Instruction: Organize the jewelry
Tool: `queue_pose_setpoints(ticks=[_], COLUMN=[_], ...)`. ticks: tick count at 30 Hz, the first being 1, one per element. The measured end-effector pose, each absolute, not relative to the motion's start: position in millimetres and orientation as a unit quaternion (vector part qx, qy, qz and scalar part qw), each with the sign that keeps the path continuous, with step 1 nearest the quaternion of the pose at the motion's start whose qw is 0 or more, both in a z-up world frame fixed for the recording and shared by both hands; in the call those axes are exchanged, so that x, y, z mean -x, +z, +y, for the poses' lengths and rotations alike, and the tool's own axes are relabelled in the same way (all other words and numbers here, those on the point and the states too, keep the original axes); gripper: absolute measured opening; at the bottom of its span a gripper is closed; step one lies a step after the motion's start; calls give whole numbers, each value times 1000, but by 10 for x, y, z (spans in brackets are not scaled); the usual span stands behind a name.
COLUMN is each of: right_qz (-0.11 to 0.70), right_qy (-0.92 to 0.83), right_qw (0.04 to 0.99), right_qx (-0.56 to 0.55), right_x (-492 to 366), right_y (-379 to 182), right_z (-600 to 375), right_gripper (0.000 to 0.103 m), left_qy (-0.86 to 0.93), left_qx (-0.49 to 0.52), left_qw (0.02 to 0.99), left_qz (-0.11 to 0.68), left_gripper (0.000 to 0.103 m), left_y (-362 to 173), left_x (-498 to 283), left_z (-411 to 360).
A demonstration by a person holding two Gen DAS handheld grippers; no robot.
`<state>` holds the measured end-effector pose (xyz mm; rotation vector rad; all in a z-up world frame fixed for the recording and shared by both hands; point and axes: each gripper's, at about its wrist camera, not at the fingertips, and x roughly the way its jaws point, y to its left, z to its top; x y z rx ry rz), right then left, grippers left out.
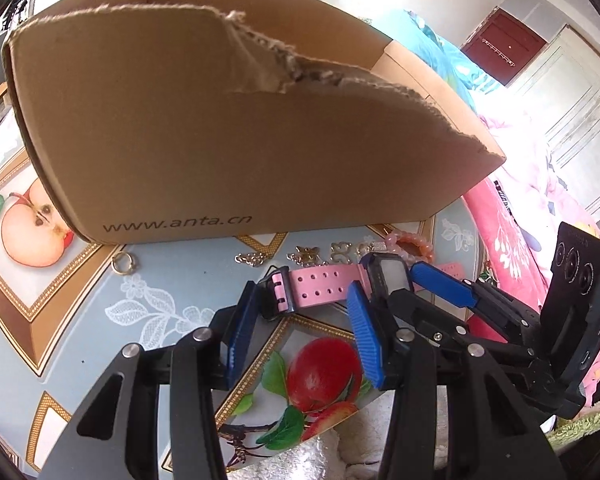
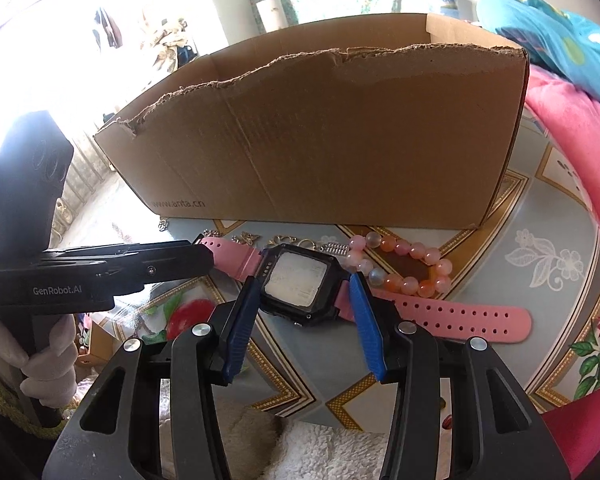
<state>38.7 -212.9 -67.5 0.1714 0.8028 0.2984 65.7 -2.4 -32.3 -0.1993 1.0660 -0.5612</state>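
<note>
On table, both grippers' fingers clamp watch (image 2: 298, 280): R on case, L on strap; ring (image 1: 122, 263) only in L view.

Pink-strapped watch (image 2: 296, 284) flat on table — bead bracelet (image 2: 404, 266) beside it.

A torn brown cardboard box (image 1: 228, 128) fills the upper frame. Below it, the left gripper (image 1: 306, 308) closes its blue fingers on a pink-strapped black watch (image 1: 332, 286); a gold ring (image 1: 123, 263) lies at centre left.
</note>
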Motion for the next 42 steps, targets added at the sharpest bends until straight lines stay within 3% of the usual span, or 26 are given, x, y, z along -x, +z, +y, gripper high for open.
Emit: queue_pose_setpoints(ticks=[7, 13, 17, 20, 23, 31, 42], right_qz=[383, 379, 378, 378, 379, 379, 402], right_qy=[149, 152, 154, 153, 154, 155, 144], right_qw=[907, 908, 907, 907, 907, 908, 903], right_qx=[-94, -98, -101, -101, -101, -92, -39], right_x=[-342, -289, -282, -279, -279, -248, -150], right_y=[-728, -746, -742, -738, -730, -706, -514], right_z=[-2203, -2276, -2292, -2299, -2307, -2348, -2407], right_gripper=[44, 44, 44, 44, 44, 44, 47], left_qy=[-246, -228, -218, -211, -201, -198, -243], left_qx=[79, 43, 25, 6, -20, -64, -50], left_qw=[822, 834, 839, 843, 851, 867, 857], left_qz=[507, 501, 497, 496, 485, 454, 453], left_gripper=[44, 37, 28, 14, 9, 5, 4], left_y=[-321, -281, -260, -257, -246, -195, -192], left_x=[-689, -687, -673, -649, -614, -475, -342], left_z=[-66, -135, -147, -181, -219, -257, -87])
